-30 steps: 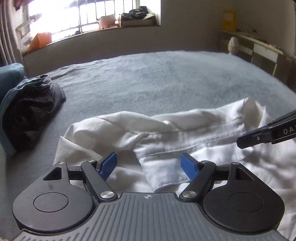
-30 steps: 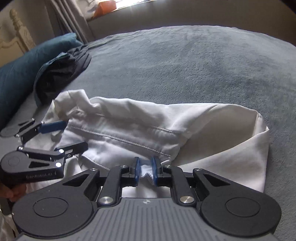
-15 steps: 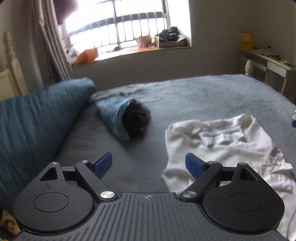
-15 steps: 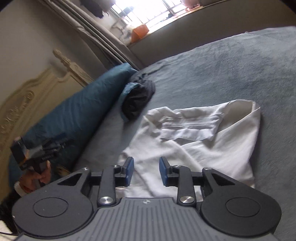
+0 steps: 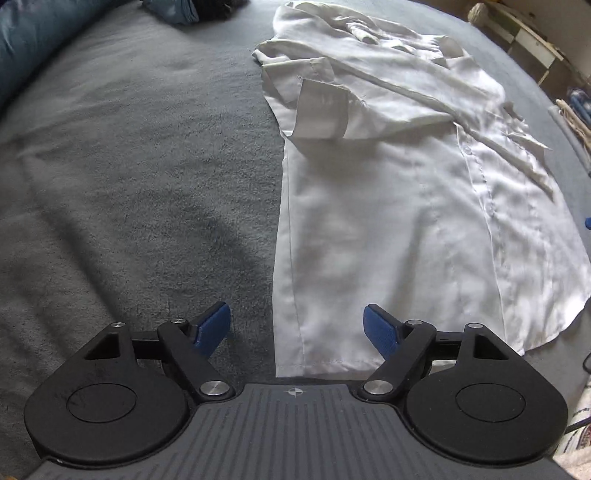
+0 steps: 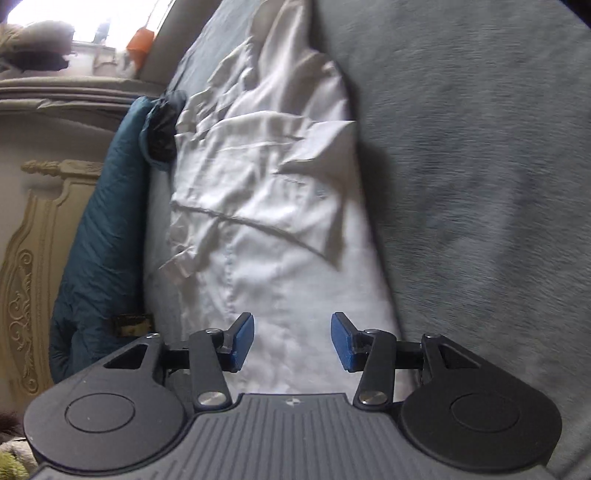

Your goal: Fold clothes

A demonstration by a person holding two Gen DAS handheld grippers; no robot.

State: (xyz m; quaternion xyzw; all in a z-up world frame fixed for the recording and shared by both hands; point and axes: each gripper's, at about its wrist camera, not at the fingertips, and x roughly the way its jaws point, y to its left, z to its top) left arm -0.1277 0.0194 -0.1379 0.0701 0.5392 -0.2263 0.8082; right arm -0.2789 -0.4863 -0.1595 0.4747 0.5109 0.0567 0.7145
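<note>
A white button shirt (image 5: pixel 399 192) lies lengthwise on the grey bed cover (image 5: pixel 129 177), sleeves folded in over its body, one cuff (image 5: pixel 321 110) on top. My left gripper (image 5: pixel 297 326) is open and empty, just above the shirt's near hem at its left corner. The shirt also shows in the right wrist view (image 6: pixel 273 221). My right gripper (image 6: pixel 291 341) is open and empty, hovering over the shirt's near end on the other side.
A teal pillow (image 6: pixel 99 236) lies along the shirt's left side in the right wrist view, with a dark bundled garment (image 6: pixel 160 133) beyond it. A carved cream headboard (image 6: pixel 33 266) stands at the left. A desk (image 5: pixel 532 33) stands past the bed's far right.
My right gripper let go of the shirt and opened wide. Both grippers pulled away from the collar end and now sit low over the shirt's hem end.
</note>
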